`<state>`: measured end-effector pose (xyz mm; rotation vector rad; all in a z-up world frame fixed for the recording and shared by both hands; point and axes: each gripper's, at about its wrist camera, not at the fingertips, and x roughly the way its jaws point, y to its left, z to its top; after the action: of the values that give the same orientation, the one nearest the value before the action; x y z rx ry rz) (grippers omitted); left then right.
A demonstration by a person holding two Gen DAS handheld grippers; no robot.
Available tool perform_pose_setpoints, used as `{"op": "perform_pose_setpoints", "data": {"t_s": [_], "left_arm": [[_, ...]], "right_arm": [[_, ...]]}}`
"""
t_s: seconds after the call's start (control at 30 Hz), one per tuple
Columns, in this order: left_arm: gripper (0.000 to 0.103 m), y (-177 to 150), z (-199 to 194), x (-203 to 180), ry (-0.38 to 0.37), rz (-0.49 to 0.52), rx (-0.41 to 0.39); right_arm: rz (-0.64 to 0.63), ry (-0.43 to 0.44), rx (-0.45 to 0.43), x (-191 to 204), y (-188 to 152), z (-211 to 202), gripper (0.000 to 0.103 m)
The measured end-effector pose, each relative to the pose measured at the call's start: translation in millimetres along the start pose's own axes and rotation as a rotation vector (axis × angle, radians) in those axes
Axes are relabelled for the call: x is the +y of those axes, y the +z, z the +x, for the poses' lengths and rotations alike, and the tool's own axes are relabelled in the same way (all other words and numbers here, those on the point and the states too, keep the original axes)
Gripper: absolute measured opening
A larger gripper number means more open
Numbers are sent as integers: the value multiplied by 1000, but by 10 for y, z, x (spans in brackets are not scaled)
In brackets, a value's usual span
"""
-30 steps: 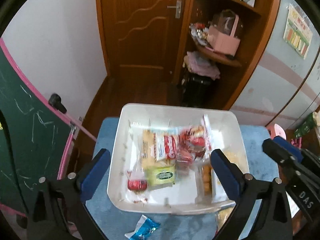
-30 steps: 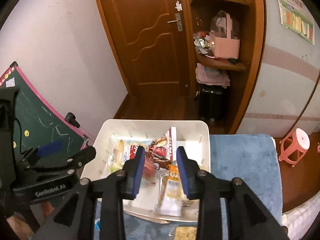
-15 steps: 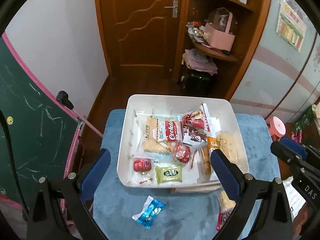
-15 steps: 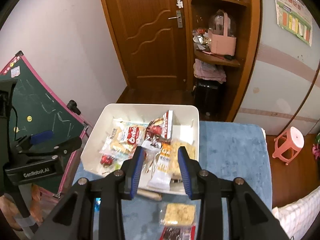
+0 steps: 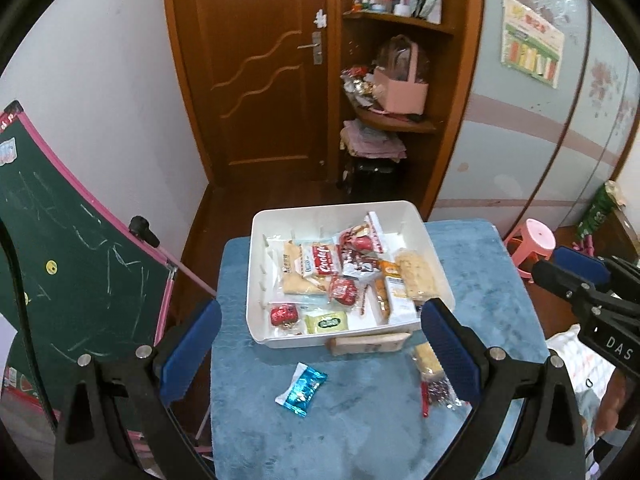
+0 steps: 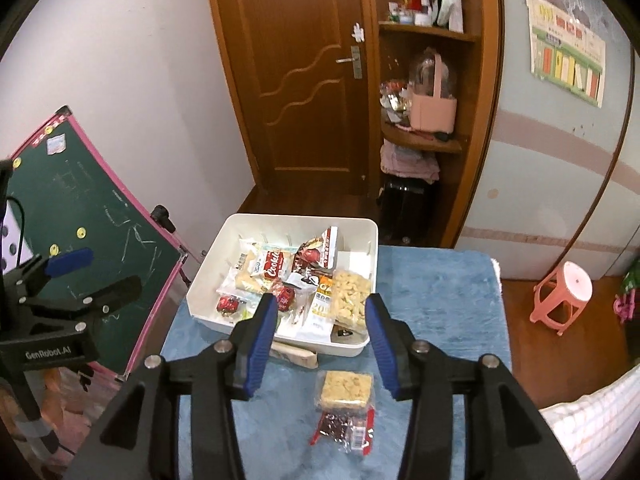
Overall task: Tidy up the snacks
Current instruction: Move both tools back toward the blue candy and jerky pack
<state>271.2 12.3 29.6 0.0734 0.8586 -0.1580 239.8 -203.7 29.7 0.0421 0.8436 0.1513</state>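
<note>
The right gripper [image 6: 320, 320] has just been opening its jaws, and nothing sits between them; they hang released above the near rim of the white tray [image 6: 362, 228]. The left gripper [image 5: 320, 344] has its jaws spread wide and empty too, above the blue-covered bench [image 5: 360, 432]. Most of the job looks done: the tray, at the far left corner of the bench, already carries a crowd of packets, among them a red Cookie pack [image 5: 322, 262], 2 small red sweets and a green packet [image 5: 326, 321]. What is left lies loose on the bench near its front edge: a blue-wrapped candy [image 5: 301, 389] on the left, a clear pack of pale crisped bar [image 6: 346, 388] touching a dark red packet [image 6: 346, 428] just in front of the tray, and a flat beige piece [image 6: 294, 354] half tucked under the tray's near rim. By my reckoning 3 or 4 pickups remain, the pale bar being closest to the right jaws.
</note>
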Motion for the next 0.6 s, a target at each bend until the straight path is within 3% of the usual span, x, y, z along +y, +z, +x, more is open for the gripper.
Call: {"op": "perform_pose_setpoints", "data": {"t_s": [0.1, 0.2, 0.4, 0.6], "left_arm": [[100, -62, -132, -44, -24, 15, -11], [100, -163, -219, -84, -47, 36, -18], [100, -436, -202, -111, -84, 68, -11], [100, -794, 60, -60, -91, 100, 7]], "right_arm": [[-24, -7, -22, 33, -70, -160, 61], [-35, -6, -31, 50, -181, -238, 66], [-29, 9, 23, 15, -468, -133, 69], [10, 16, 100, -53, -839, 149, 69]]}}
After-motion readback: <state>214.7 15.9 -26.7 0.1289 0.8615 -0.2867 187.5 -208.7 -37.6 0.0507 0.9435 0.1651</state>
